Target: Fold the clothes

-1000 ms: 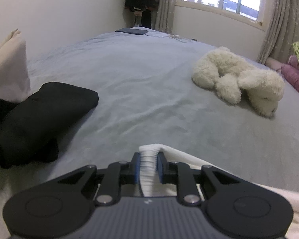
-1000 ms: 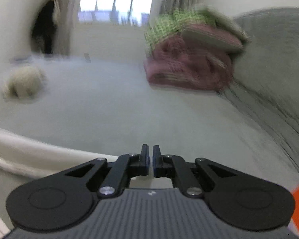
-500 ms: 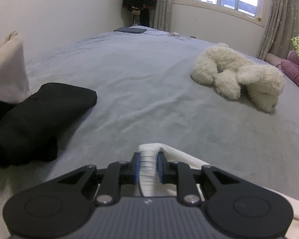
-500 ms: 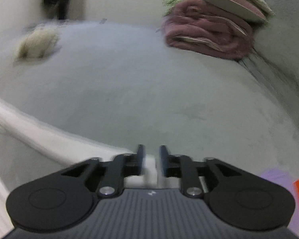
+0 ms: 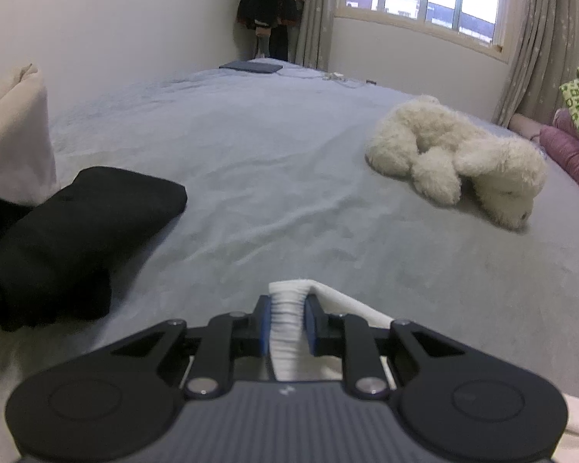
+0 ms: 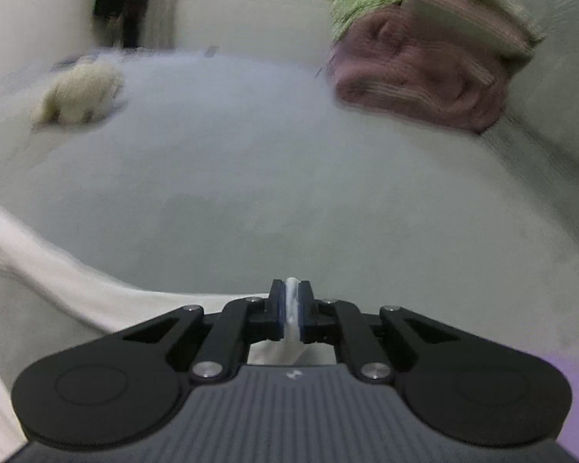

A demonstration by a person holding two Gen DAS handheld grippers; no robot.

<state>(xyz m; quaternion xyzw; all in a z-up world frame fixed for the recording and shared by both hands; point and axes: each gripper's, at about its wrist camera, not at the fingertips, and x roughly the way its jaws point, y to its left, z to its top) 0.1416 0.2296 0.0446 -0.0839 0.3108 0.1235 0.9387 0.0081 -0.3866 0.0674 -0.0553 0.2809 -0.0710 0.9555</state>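
White fabric of the cream garment (image 5: pixel 287 320), lying at the near edge of the bed (image 5: pixel 274 193), is gripped as a thick bunched fold by the left tool (image 5: pixel 287 326), unchanged from a second ago. A thin fold (image 6: pixel 292 308) is being closed upon by the right tool (image 6: pixel 292 310), which was empty then.

A garment (image 5: pixel 285 332) lay along the near edge of the bed (image 5: pixel 270 177), one bunched part between the left gripper (image 5: pixel 287 322) fingers, another between the closing right gripper (image 6: pixel 291 308); a folded pile (image 5: pixel 77 231) sat to the left; a plush toy (image 5: pixel 455 162) to the right; stacked blankets (image 6: pixel 424 65) beyond it.
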